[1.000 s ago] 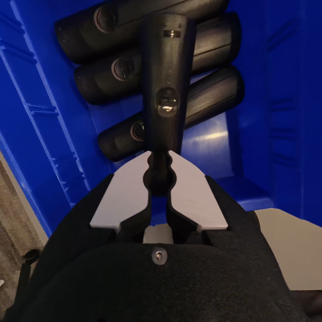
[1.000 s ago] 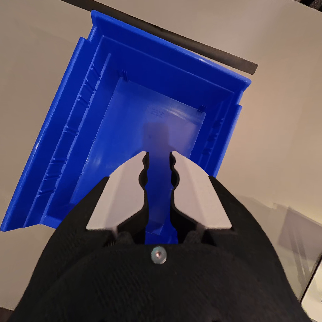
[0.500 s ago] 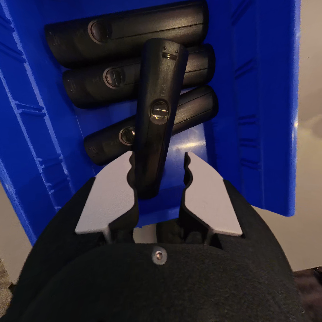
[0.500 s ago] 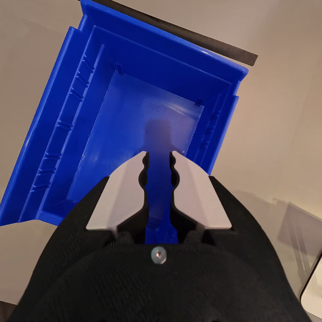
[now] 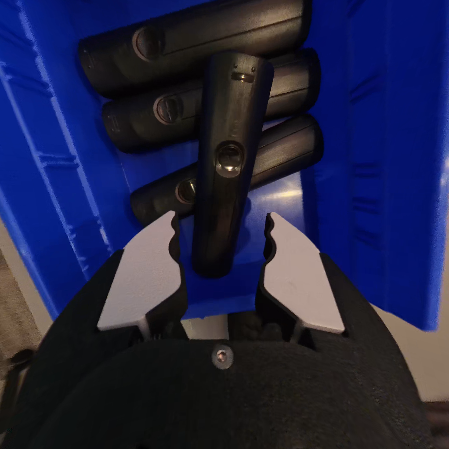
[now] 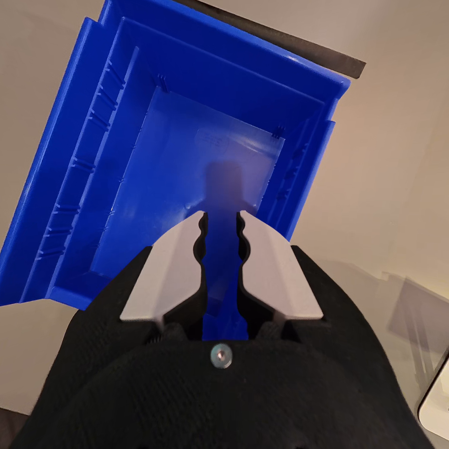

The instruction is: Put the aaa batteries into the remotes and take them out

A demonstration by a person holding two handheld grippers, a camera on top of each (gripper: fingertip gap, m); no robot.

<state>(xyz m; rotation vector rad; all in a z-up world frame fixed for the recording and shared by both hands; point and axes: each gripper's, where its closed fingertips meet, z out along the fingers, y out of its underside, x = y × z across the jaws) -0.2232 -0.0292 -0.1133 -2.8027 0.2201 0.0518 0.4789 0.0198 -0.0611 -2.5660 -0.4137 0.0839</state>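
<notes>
The left tool (image 5: pixel 221 216) stands spread wide, gripping nothing. A long black plastic remote (image 5: pixel 226 155) lies between its tips without touching them, crossing three similar black remotes (image 5: pixel 194 41) stacked inside a blue plastic bin (image 5: pixel 379 145). The right tool (image 6: pixel 222 213), slightly parted and holding nothing, hangs above a second blue plastic bin (image 6: pixel 80 136) on the pale surface (image 6: pixel 379 170).

A pale beige tabletop (image 6: pixel 364 170) with a dark strip (image 6: pixel 279 41) along its far edge.
</notes>
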